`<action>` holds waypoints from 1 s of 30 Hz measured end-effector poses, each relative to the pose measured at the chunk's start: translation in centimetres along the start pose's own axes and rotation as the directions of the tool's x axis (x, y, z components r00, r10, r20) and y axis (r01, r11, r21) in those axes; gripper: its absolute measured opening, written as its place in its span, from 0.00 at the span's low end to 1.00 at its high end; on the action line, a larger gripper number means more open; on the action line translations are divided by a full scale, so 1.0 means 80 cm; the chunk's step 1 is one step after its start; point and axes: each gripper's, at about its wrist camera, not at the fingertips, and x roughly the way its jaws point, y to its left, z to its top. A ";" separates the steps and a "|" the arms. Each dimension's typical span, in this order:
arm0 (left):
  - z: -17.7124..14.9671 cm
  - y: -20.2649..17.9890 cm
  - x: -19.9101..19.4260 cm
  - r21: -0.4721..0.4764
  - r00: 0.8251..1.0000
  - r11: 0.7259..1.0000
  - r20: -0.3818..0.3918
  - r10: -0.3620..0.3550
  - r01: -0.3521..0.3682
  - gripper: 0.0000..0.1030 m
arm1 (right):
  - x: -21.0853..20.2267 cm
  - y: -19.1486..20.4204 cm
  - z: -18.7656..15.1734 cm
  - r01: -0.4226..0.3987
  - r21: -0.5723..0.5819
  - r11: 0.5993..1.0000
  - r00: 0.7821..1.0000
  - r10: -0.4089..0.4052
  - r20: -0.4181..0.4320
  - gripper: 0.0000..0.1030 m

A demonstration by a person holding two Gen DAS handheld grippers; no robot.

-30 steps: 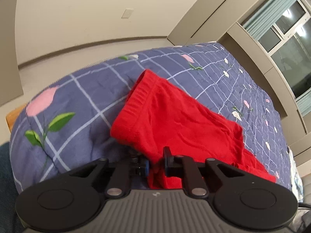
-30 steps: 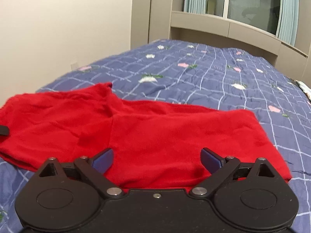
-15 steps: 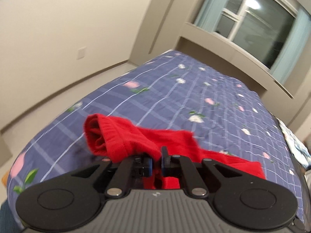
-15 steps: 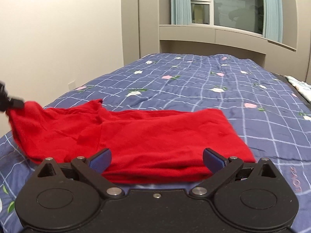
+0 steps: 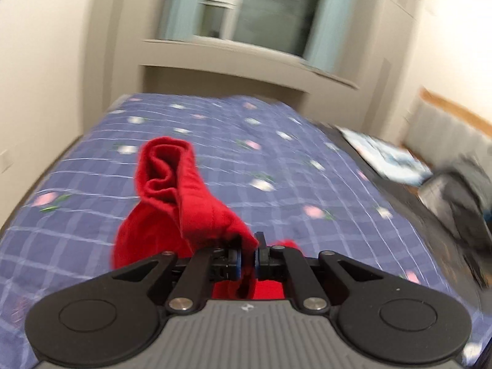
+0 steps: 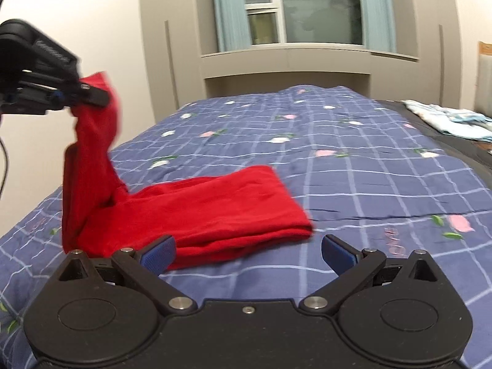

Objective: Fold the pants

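Note:
The red pants lie on the blue checked bedspread, leg ends to the right. My left gripper is shut on the waistband end and holds it lifted well above the bed; in the right wrist view it shows at upper left with the cloth hanging from it. My right gripper is open and empty, just in front of the near edge of the pants, above the bedspread.
A window with curtains and a grey ledge stand behind the bed. A light patterned cloth lies at the bed's far right. A dark bag sits to the right of the bed.
My left gripper has lifted the waistband end high and swung it rightward. My right gripper has pulled back from over the pants to just before their near edge.

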 end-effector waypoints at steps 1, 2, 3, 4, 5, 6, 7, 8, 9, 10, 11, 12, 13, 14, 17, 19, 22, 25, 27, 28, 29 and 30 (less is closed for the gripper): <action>-0.003 -0.014 0.012 0.022 1.000 1.000 -0.021 -0.018 0.019 0.06 | -0.002 -0.006 0.000 0.014 0.011 1.000 1.000 -0.014 -0.001 0.98; -0.008 -0.026 0.024 0.036 0.998 0.999 -0.044 -0.034 0.035 0.07 | -0.005 -0.012 -0.001 0.026 0.027 0.999 1.000 -0.026 -0.002 0.98; -0.013 -0.037 0.039 0.046 0.995 0.997 -0.082 -0.054 0.058 0.07 | -0.007 -0.020 -0.002 0.038 0.047 0.998 0.999 -0.038 -0.003 0.98; -0.018 -0.046 0.052 0.049 0.990 0.996 -0.118 -0.073 0.079 0.07 | -0.008 -0.027 -0.003 0.049 0.070 0.996 0.999 -0.049 -0.008 0.98; -0.024 -0.053 0.063 0.046 0.986 0.994 -0.143 -0.087 0.094 0.09 | -0.008 -0.034 -0.005 0.061 0.096 0.993 0.998 -0.060 -0.016 0.98; -0.032 -0.058 0.076 0.041 0.980 0.993 -0.171 -0.102 0.110 0.09 | -0.008 -0.040 -0.007 0.069 0.118 0.991 0.997 -0.066 -0.024 0.98; -0.040 -0.060 0.085 0.036 0.974 0.992 -0.196 -0.114 0.123 0.11 | -0.007 -0.044 -0.008 0.073 0.134 0.988 0.997 -0.069 -0.032 0.98; -0.048 -0.060 0.093 0.024 0.966 0.991 -0.226 -0.124 0.133 0.13 | -0.006 -0.049 -0.010 0.077 0.149 0.986 0.997 -0.072 -0.039 0.98; -0.053 -0.061 0.098 0.012 0.960 0.990 -0.248 -0.130 0.138 0.15 | -0.006 -0.050 -0.010 0.082 0.159 0.984 0.996 -0.076 -0.043 0.98; -0.056 -0.058 0.105 0.000 0.954 0.990 -0.268 -0.138 0.143 0.25 | -0.006 -0.052 -0.011 0.083 0.165 0.983 0.996 -0.077 -0.045 0.98; -0.059 -0.057 0.104 -0.016 0.949 0.988 -0.278 -0.150 0.152 0.43 | -0.005 -0.053 -0.012 0.084 0.170 0.982 0.996 -0.077 -0.048 0.98; -0.061 -0.052 0.102 -0.031 0.948 0.987 -0.275 -0.162 0.160 0.56 | -0.005 -0.055 -0.014 0.085 0.174 0.981 0.996 -0.077 -0.051 0.98; -0.061 -0.048 0.098 -0.045 0.950 0.985 -0.260 -0.171 0.165 0.73 | -0.003 -0.055 -0.014 0.087 0.174 0.981 0.995 -0.078 -0.055 0.98; -0.061 -0.042 0.090 -0.060 0.954 0.983 -0.237 -0.184 0.174 0.77 | -0.001 -0.054 -0.014 0.088 0.172 0.981 0.995 -0.078 -0.061 0.98; -0.053 -0.026 0.080 -0.094 0.952 0.976 -0.219 -0.212 0.196 0.84 | 0.002 -0.051 -0.017 0.085 0.164 0.983 0.995 -0.073 -0.074 0.98; -0.048 -0.012 0.067 -0.127 0.960 0.977 -0.199 -0.197 0.174 0.87 | 0.002 -0.051 -0.017 0.080 0.164 0.983 0.995 -0.068 -0.077 0.98; -0.048 0.018 0.046 -0.158 0.977 0.983 -0.175 -0.123 0.095 0.97 | 0.003 -0.052 -0.014 0.050 0.169 0.984 0.997 -0.038 -0.068 0.99; -0.059 0.051 0.029 -0.166 0.987 0.986 -0.161 0.004 -0.031 0.99 | 0.012 -0.052 -0.002 -0.041 0.165 0.985 0.996 0.053 -0.065 0.99; -0.065 0.074 0.022 -0.186 0.985 0.978 -0.164 0.058 -0.088 0.99 | 0.022 -0.047 0.010 -0.099 0.137 0.986 0.992 0.108 -0.061 0.99; -0.071 0.088 0.019 -0.210 0.983 0.971 -0.169 0.078 -0.113 0.99 | 0.032 -0.044 0.018 -0.131 0.114 0.985 0.988 0.140 -0.068 0.99; -0.075 0.101 0.019 -0.232 0.980 0.964 -0.177 0.092 -0.132 0.99 | 0.043 -0.041 0.026 -0.159 0.101 0.982 0.983 0.167 -0.077 0.99; -0.081 0.113 0.018 -0.254 0.976 0.955 -0.189 0.105 -0.152 0.99 | 0.053 -0.038 0.033 -0.184 0.097 0.978 0.978 0.192 -0.081 0.99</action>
